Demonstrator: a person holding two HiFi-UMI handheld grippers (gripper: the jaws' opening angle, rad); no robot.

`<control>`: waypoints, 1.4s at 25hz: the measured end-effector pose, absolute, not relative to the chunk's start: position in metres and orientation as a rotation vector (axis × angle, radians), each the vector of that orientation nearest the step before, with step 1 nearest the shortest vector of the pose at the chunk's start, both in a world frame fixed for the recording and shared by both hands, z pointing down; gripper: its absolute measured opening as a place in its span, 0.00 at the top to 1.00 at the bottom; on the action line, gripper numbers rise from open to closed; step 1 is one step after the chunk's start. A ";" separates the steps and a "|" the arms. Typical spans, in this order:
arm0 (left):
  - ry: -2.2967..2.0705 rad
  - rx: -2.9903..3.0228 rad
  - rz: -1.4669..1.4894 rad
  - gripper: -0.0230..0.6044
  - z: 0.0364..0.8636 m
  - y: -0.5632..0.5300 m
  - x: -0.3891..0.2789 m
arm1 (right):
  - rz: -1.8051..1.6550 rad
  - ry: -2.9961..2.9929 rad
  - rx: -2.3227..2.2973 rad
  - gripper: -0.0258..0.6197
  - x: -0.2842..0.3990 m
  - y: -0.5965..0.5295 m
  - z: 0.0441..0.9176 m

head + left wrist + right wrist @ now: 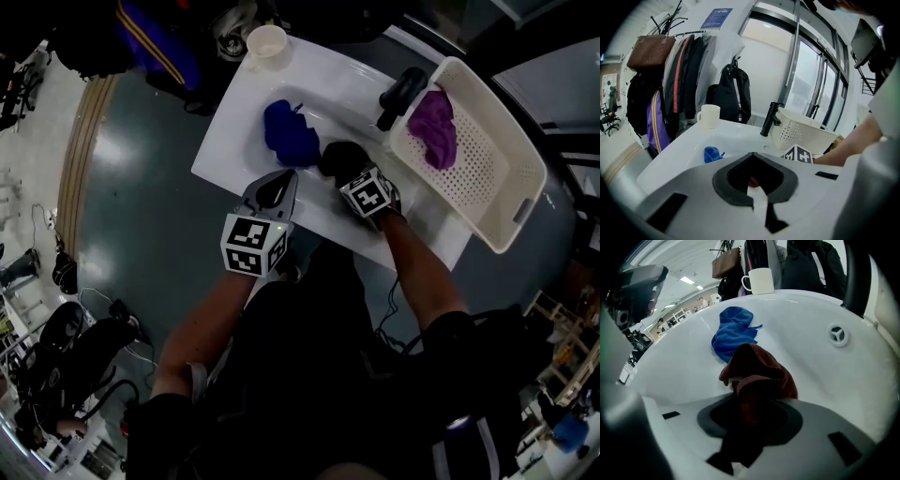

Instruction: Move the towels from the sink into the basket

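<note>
White counter with the sink (328, 84) set into it fills my head view, the basket (530, 164) touching its right end, beside the black tap (401, 94). A purple towel (434, 127) already lies in the basket. A blue towel (289, 131) is still in the basin, and a cup (267, 42) stands on the far rim.

My right gripper (750, 418) points steeply down into the basin, pinching a rust-red towel (759, 376). The cloth is bunched between the jaws and bulges out past the tips, touching the blue towel's near edge. My left gripper (274, 190) hangs at the near edge of the sink with its jaws pressed together and nothing in them.

As I judge it, the step in hand is lifting this towel out. I'd raise it straight up first, so the loose folds come free of the blue towel and don't drag it along. Then I'd carry it right, high enough for the hanging cloth to pass over the tap and the basket's near wall. I'd let go only once it hangs over the basket's floor, beside the purple one. Keeping the left gripper parked where it is leaves that path free.
</note>
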State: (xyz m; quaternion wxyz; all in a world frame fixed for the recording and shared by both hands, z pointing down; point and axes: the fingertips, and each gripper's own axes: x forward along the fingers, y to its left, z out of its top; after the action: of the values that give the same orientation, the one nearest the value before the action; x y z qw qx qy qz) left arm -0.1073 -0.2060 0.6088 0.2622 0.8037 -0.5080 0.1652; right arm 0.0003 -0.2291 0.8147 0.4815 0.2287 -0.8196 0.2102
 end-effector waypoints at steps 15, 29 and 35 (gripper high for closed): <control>-1.388 2.266 0.354 0.96 0.555 -0.178 -0.123 | 0.469 -2.089 0.649 0.75 -0.020 -0.205 0.725; -1.323 2.423 0.221 0.96 0.491 -0.160 -0.111 | 0.456 -2.232 0.948 0.75 -0.008 -0.174 0.589; -1.249 2.499 0.185 0.96 0.468 -0.159 -0.086 | 0.447 -2.281 1.056 0.74 0.014 -0.164 0.539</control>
State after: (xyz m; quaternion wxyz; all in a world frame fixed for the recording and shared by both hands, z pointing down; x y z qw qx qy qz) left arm -0.0857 -0.1588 0.4678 0.1701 0.8796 -0.4395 0.0649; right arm 0.0143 -0.1641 0.5389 0.2901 0.3958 -0.8551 0.1675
